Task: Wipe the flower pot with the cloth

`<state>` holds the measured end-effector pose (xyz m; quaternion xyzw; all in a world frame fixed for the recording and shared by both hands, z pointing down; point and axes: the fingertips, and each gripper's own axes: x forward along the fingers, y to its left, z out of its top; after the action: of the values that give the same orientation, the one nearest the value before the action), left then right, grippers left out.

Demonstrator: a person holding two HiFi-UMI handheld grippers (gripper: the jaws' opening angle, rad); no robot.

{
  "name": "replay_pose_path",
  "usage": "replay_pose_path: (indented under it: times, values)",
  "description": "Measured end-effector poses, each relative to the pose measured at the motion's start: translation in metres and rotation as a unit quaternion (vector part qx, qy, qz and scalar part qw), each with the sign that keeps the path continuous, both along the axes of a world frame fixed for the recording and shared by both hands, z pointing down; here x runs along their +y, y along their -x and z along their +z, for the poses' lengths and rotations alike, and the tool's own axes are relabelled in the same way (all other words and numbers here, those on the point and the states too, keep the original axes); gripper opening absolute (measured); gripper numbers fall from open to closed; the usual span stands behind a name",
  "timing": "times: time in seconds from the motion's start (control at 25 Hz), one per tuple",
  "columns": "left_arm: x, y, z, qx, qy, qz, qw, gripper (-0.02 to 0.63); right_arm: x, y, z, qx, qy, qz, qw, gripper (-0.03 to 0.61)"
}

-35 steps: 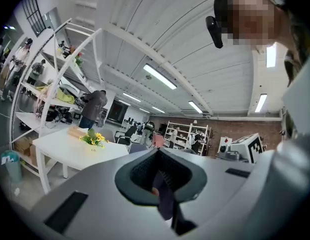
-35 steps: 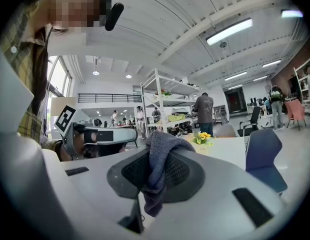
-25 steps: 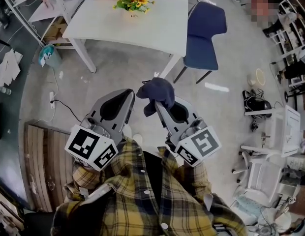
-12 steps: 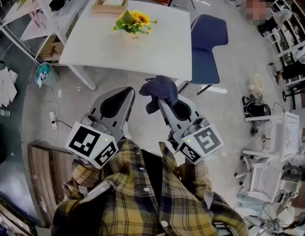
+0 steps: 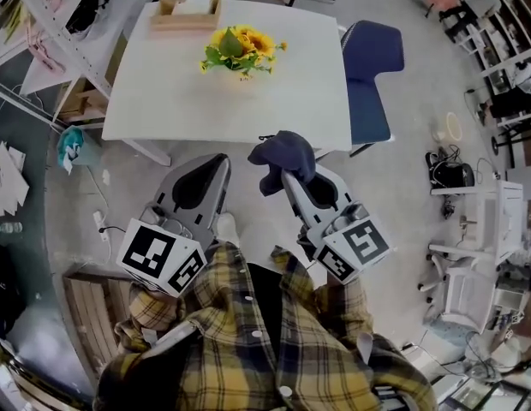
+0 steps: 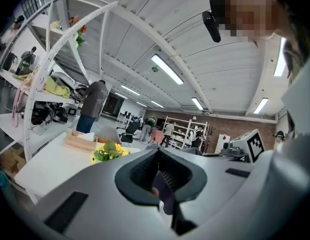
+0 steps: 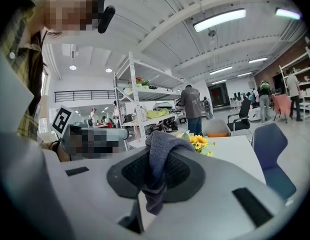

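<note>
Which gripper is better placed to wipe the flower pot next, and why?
Right. The right gripper is shut on the cloth, which drapes over its tips, and it points toward the flower pot on the table ahead. The left gripper is shut and carries no cloth.

The right tool [image 7: 156, 170] had its jaws pressed together on a dark grey-blue cloth [image 7: 161, 145], which bunched above the pads and hung limp below them. Just past the cloth, yellow flowers [image 7: 199, 142] stood on a white tabletop [image 7: 234, 151], with a blue chair [image 7: 270, 145] at its right.
</note>
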<state>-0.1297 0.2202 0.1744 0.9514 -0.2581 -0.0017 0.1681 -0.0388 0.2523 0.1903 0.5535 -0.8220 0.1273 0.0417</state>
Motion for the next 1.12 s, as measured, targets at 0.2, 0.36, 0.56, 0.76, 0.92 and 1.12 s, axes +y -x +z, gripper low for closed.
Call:
replay_pose_path:
  times: [0.2,0.36,0.56,0.76,0.92,1.12]
  values:
    - [-0.023,0.003,0.013,-0.003,0.02,0.005,0.9998,0.009,-0.024,-0.004,0.011,0.001,0.028,0.012,1.0,0.035]
    - [-0.044,0.0,0.018,-0.002,0.027,0.005,0.9996,0.009,-0.046,-0.014,0.015,0.003,0.034,0.017,0.999,0.034]
    - [-0.081,-0.012,0.02,0.0,0.023,-0.007,0.9997,0.009,-0.079,-0.031,0.017,0.001,0.032,0.015,0.999,0.034]
    - [-0.121,-0.044,0.016,-0.002,0.012,-0.013,0.9998,0.009,-0.121,-0.063,0.014,-0.004,0.022,0.011,1.0,0.035]
    - [-0.153,-0.076,0.005,-0.004,0.0,-0.019,0.9998,0.009,-0.155,-0.097,0.005,-0.007,0.012,0.004,1.0,0.034]
    - [-0.186,-0.107,-0.001,-0.011,-0.004,-0.035,0.9993,0.009,-0.196,-0.133,-0.005,-0.009,0.006,-0.019,1.0,0.034]
